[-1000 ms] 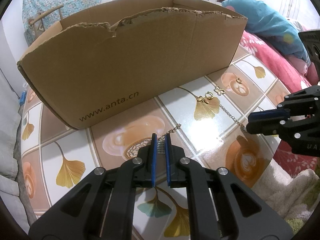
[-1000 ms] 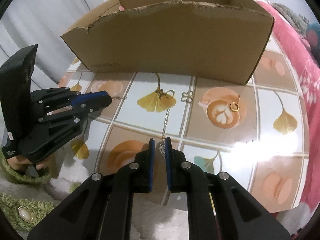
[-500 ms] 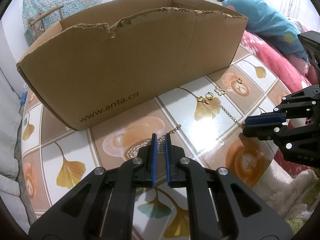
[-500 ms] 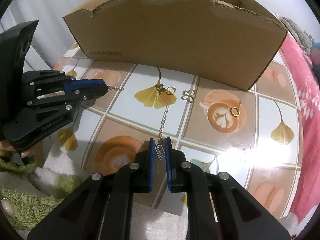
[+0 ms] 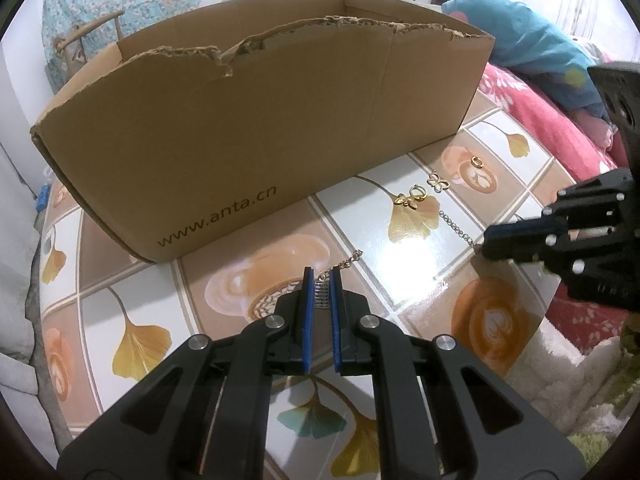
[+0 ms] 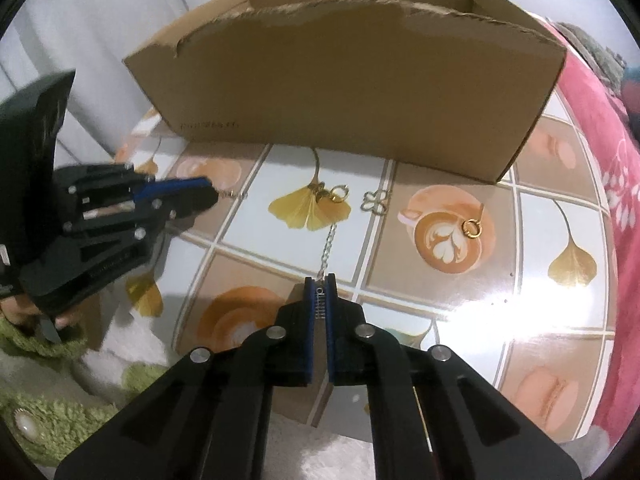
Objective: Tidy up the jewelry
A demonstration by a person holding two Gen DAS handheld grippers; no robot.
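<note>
While both grippers are pinching chain ends, loose jewelry is lying in front of the cardboard box [image 5: 256, 152].

Printed on the box wall, "www.anta.cn" is showing; nothing else readable. Before the box on the tiled surface [image 6: 460, 280], the left gripper [image 5: 319, 300] fingers are closing on a gold chain [image 5: 348, 260], the right gripper [image 6: 320, 300] fingers on a silver chain [image 6: 328, 246]. Both chains are looking light, limp and snag-prone, best gripped at the end tags. A clover charm [image 6: 375, 203] and small gold ring [image 6: 472, 227] are lying nearer the box.
</note>
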